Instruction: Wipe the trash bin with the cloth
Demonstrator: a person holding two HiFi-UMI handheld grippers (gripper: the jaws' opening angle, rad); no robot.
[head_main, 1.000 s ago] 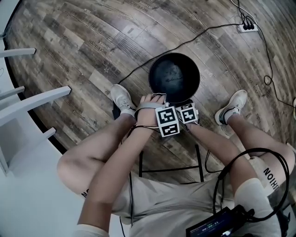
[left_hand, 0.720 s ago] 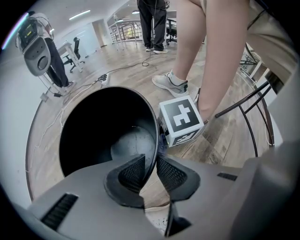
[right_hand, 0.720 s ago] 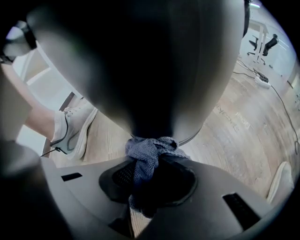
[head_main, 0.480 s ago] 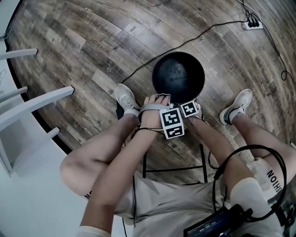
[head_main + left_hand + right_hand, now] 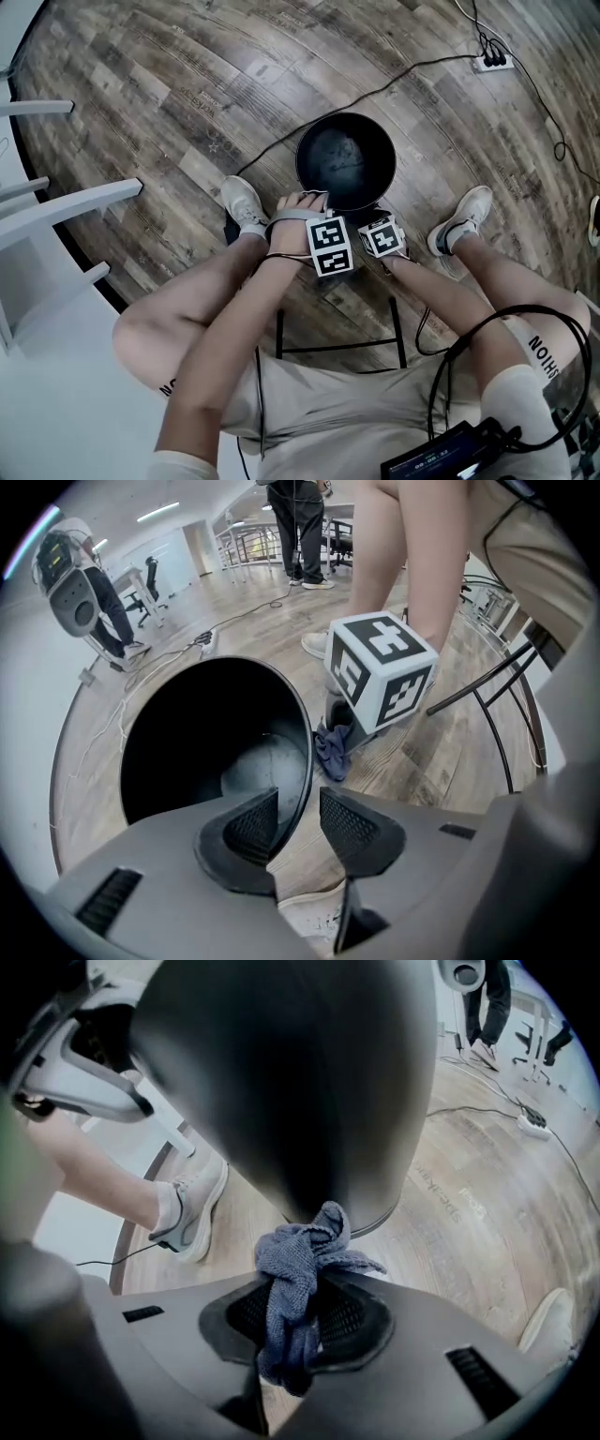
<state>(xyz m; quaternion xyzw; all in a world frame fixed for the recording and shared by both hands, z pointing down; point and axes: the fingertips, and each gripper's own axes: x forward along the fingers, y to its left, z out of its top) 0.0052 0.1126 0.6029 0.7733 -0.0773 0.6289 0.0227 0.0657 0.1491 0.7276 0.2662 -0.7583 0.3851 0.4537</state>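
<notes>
Open-plan office or lab space: wood-plank floor [image 5: 169, 84], power strip [image 5: 494, 62] with trailing cable [image 5: 375, 91], white furniture frame [image 5: 66, 202], swivel chairs [image 5: 150, 574], ceiling strip lights [image 5: 157, 513], railing [image 5: 246, 538], standing people [image 5: 298, 527] in background.

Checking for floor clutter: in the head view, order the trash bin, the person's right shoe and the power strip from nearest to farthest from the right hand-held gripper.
From the right hand-held gripper:
1. trash bin, directly ahead of it, closest by far.
2. right shoe, on the floor to its right.
3. power strip, far off at the upper right.
</notes>
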